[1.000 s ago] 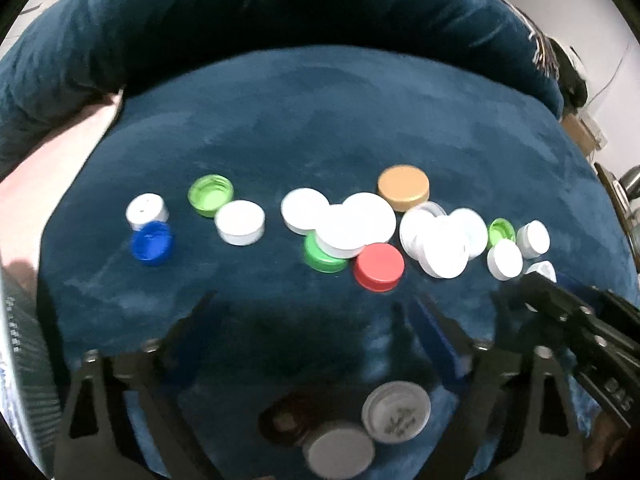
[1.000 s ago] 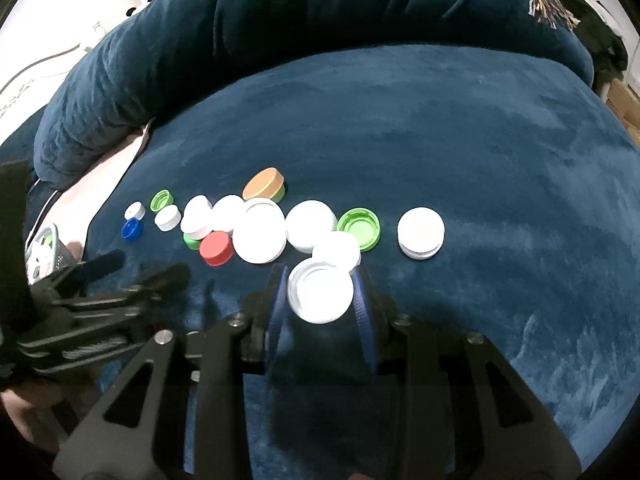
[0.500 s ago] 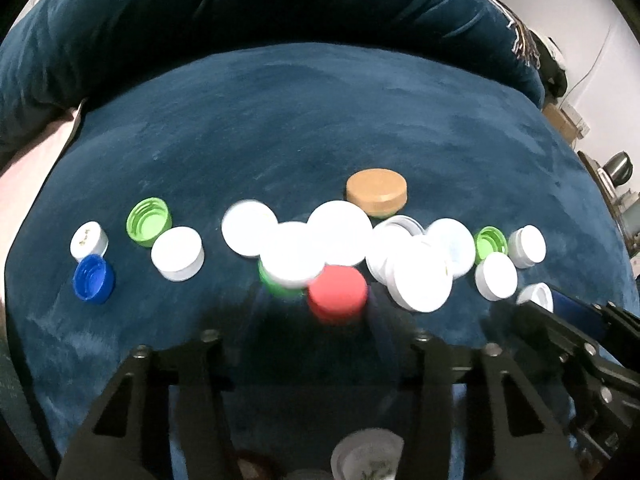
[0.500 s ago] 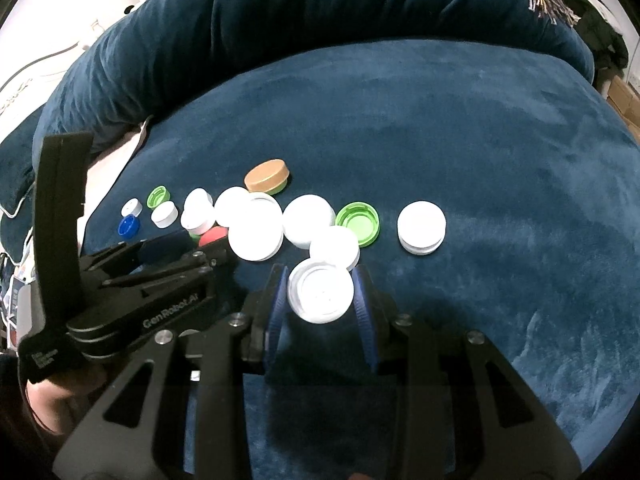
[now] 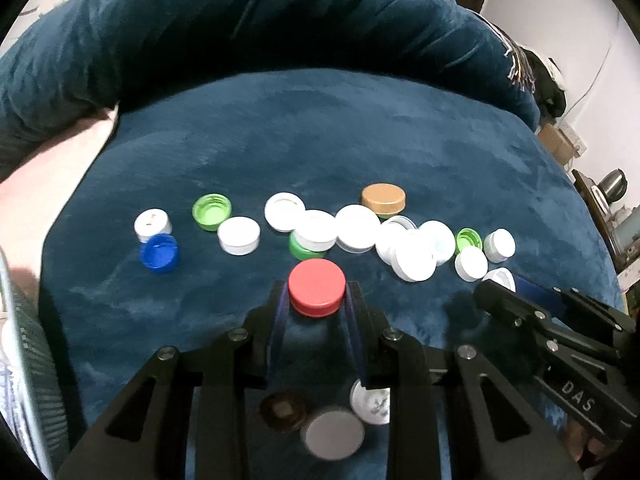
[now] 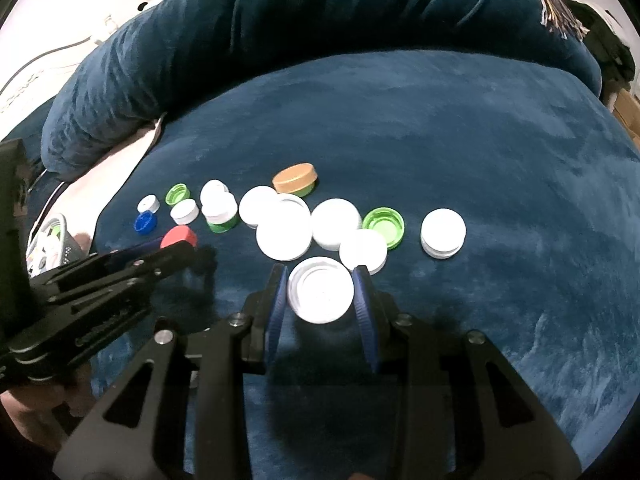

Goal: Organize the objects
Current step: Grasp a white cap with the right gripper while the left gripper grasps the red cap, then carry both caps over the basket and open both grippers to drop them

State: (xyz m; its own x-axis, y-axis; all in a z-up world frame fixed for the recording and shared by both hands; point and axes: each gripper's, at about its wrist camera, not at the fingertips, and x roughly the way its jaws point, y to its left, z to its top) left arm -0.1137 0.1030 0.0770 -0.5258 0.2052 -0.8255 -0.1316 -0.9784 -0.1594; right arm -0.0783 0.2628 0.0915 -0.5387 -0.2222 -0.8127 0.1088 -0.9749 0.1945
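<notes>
Red cap (image 5: 317, 287) pinched in the left gripper (image 5: 316, 300)! Right gripper (image 6: 321, 294) clamps a white cap (image 6: 321, 290). Best lift straight, clear of neighbours.

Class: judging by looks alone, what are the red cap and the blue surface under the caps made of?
Red cap: probably plastic, smooth and slightly glossy, evenly coloured. Blue surface: apparently plush fabric, velvet-like; its matte nap shows lighter and darker brushed patches.

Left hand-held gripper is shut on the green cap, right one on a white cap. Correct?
Not quite. The left hand-held gripper is shut on the red cap, not a green one, as the left wrist view shows. The right hand-held gripper is indeed shut on a white cap.
</notes>
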